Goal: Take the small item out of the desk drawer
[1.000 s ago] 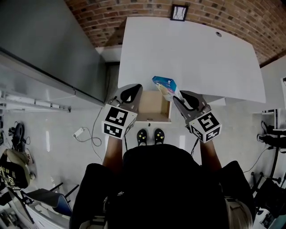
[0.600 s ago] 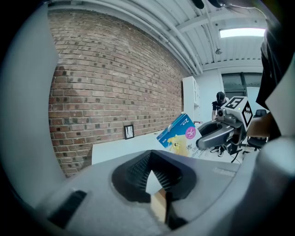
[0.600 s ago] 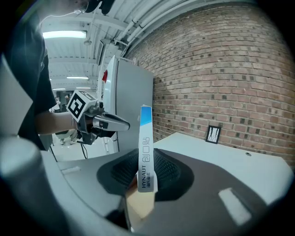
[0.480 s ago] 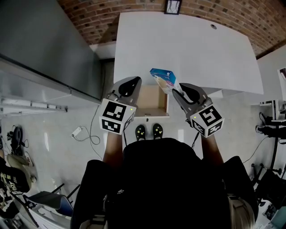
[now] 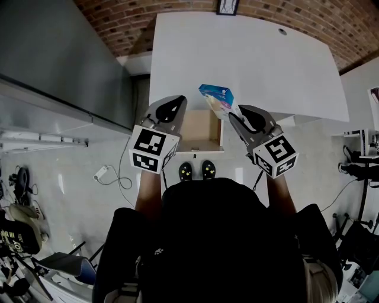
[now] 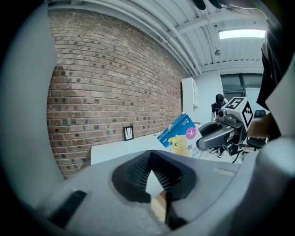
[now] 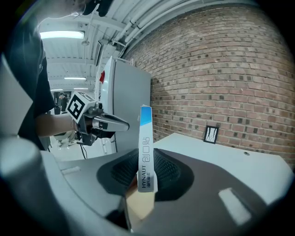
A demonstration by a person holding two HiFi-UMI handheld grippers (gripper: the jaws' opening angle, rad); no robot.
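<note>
A brick wall (image 5: 177,12) closes off the far end, and a white table (image 5: 266,65) runs out from it towards me. On my left stands a grey cabinet (image 5: 59,53). On the wall hangs a small dark frame (image 5: 226,6) (too small for me to read what is in it).

Under the near table edge the drawer (image 5: 201,130) is pulled out, its wooden floor showing. Just nearer than its front I can see the tips of two shoes (image 5: 197,171).

My right claw (image 5: 240,115) grips the box (image 5: 217,99), a small blue and yellow carton. In the right gripper view it stands upright and edge-on between the pads, both pressing on its flat faces. From the head view the box is out of the drawer, held up over the near table edge, above the drawer's far right corner. It leans away towards the left.

My left claw (image 5: 167,108) hovers over the drawer's left side with its jaws together. In the left gripper view the pads meet, and only a sliver of wood shows past them. That view also catches the box and right claw off to the right, well apart from the left claw.

A cable (image 5: 118,177) trails over the floor to the left.
</note>
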